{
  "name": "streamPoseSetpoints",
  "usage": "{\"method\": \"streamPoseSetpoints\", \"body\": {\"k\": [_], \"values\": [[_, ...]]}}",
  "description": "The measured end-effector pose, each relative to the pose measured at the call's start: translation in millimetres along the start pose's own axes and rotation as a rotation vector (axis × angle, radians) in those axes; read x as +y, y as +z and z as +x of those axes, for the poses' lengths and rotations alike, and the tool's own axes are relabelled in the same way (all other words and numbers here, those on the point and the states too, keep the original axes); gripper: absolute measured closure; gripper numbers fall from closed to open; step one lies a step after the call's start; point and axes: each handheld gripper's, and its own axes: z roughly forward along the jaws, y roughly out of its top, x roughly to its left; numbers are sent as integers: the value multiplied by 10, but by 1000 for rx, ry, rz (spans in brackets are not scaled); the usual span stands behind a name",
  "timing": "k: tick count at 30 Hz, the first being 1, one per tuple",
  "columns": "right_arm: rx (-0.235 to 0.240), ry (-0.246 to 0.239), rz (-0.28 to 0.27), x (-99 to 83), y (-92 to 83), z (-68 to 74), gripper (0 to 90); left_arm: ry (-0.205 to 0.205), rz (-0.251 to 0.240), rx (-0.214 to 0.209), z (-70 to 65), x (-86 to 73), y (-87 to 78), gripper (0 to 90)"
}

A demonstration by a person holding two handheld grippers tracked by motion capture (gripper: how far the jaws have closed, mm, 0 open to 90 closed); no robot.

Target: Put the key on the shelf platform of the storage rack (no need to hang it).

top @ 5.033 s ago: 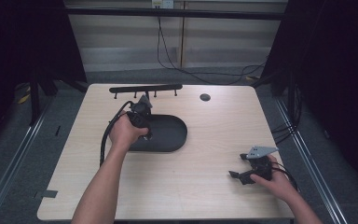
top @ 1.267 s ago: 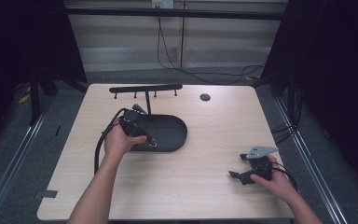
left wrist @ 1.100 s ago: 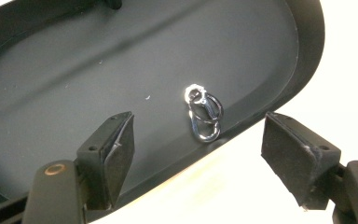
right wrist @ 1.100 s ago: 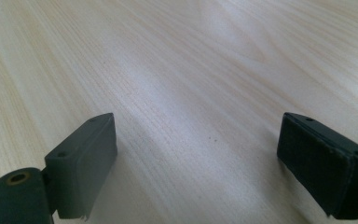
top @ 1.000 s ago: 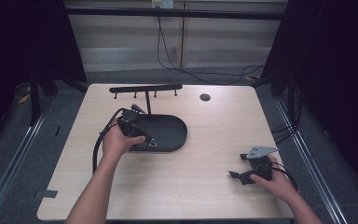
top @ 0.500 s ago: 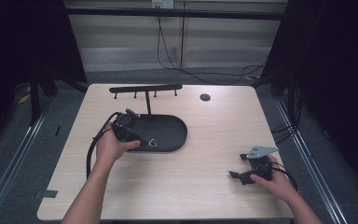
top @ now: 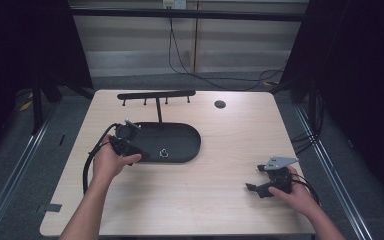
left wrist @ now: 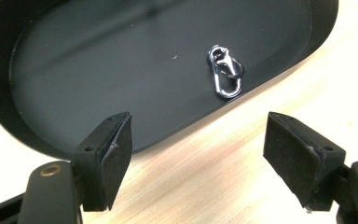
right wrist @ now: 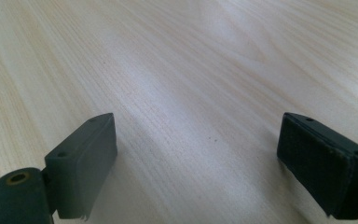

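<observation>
While the left gripper (top: 139, 156) sat at the left end of the black oval tray (top: 190, 134), its jaws stood wide with nothing between them, and in the left gripper view the pads (left wrist: 116, 156) hung over bare table just outside the tray's near rim (left wrist: 256, 88). The clasp (left wrist: 226, 71), a small silver snap hook, lay flat on the tray floor close to that near rim, roughly mid-length of the tray, clear of the wall but not by much. It looked like the step in hand was lining up for a pick. To do it well I'd have lifted the jaws over the rim first, not dragged across it, then come down with the pads either side of the narrow width of the clasp, not along its length. It was thin and flat on a smooth floor, so it could skate or flip if one pad touched before the other; centring before closing mattered. The rim so near the clasp left little room for the near pad, so a steeper approach seemed safer. The right gripper (top: 252, 188) rested near the table's front right corner, jaws also wide, bare wood (right wrist: 205, 70) between them, well apart from the tray. The hook rack (top: 156, 94) stood at the tray's back edge, out of the way.
</observation>
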Motion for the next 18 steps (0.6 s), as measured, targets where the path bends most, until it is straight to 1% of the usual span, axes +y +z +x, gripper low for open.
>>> {"method": "streamPoseSetpoints", "body": {"k": [1,2,3,5,6,7,10,11,14,18], "values": [[0,0,0,0,0,0,115,12,-1,8,7,-12,-8,238],[0,0,0,0,0,0,115,9,2,0,9,-25,-11,238],[0,0,0,0,0,0,115,1,-3,3,10,-37,-13,237],[0,0,0,0,0,0,115,5,-2,-1,20,-58,-25,237],[0,0,0,0,0,0,115,13,-4,6,28,-70,-31,237],[0,0,0,0,0,0,115,7,-11,4,29,-82,-30,238],[0,0,0,0,0,0,115,14,-4,2,46,-115,-41,237],[0,0,0,0,0,0,115,9,-6,2,45,-126,-42,237],[0,0,0,0,0,0,115,16,-10,3,59,-155,-52,238],[0,0,0,0,0,0,114,7,-18,1,67,-197,-61,237]]}}
